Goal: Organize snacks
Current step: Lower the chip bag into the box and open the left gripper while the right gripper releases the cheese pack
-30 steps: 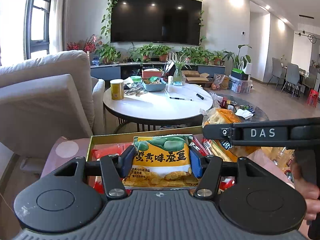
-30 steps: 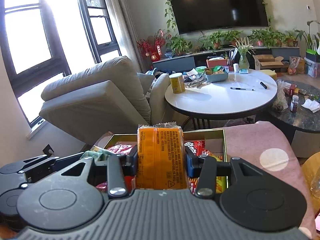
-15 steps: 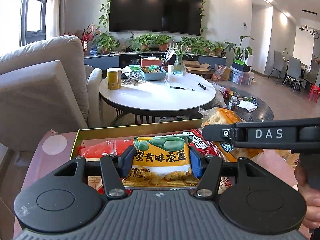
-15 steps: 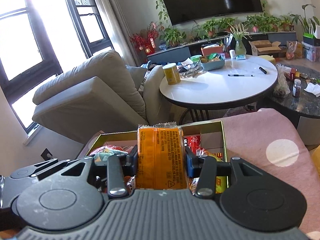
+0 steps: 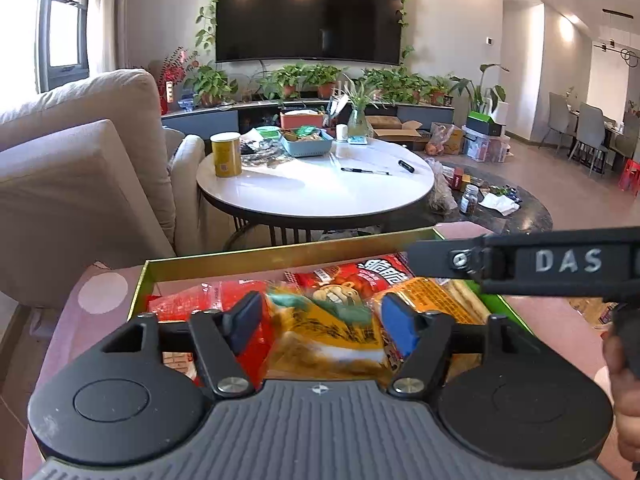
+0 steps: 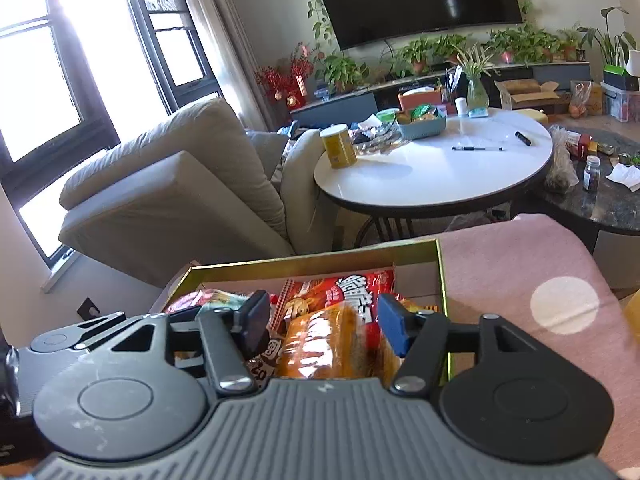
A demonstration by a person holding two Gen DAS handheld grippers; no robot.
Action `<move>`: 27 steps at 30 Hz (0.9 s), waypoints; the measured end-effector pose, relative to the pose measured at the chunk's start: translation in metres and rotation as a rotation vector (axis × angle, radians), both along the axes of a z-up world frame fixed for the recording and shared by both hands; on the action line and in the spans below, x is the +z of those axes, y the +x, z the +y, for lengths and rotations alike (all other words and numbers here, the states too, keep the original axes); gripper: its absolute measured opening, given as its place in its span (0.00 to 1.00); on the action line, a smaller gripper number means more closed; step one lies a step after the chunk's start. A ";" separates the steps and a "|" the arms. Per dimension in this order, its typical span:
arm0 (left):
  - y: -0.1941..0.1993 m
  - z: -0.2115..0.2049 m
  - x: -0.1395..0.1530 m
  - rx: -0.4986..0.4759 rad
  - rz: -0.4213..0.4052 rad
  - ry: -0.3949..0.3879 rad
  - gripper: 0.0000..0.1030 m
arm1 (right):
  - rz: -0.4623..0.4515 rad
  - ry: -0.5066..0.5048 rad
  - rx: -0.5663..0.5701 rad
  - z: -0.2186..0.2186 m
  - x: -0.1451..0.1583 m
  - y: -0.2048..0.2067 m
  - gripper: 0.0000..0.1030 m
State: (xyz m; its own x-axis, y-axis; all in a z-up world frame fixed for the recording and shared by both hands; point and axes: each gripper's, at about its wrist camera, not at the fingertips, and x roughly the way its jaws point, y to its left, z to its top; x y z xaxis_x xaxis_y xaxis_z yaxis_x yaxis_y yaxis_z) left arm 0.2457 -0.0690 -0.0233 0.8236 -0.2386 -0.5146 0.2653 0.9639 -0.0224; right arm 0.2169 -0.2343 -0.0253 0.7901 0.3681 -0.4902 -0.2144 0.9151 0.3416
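Note:
A gold-rimmed box (image 5: 280, 251) full of snack packets sits on a pink dotted cloth. My left gripper (image 5: 320, 305) hangs over it with its jaws opening. A yellow-green bean snack packet (image 5: 324, 334), blurred, lies loose between the fingers on the pile, and the pads do not press it. My right gripper (image 6: 323, 304) is open above the same box (image 6: 312, 259). A blurred orange packet (image 6: 322, 344) lies loose below it, beside a red packet (image 6: 352, 286). The right gripper's body (image 5: 520, 264) crosses the left wrist view.
A beige armchair (image 5: 80, 168) stands to the left behind the box. Beyond it is a round white table (image 5: 320, 188) with a yellow can (image 5: 226, 154), a blue basket and pens. A dark low table (image 6: 600, 196) is at the right. A hand (image 5: 624, 392) shows at the right edge.
Both grippers sank toward the box, then opened. The yellow-green packet has slipped from the left jaws and the orange packet from the right jaws, both down onto the snacks.

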 end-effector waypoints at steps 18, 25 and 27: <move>-0.030 0.009 0.016 0.017 -0.048 0.001 0.84 | -0.016 0.002 0.006 -0.001 0.007 -0.013 0.82; -0.059 0.019 0.030 0.050 -0.091 0.002 0.89 | -0.034 -0.005 0.018 0.004 0.016 -0.034 0.82; -0.069 0.021 0.033 0.065 -0.098 -0.002 0.92 | -0.037 -0.011 0.019 0.005 0.018 -0.041 0.82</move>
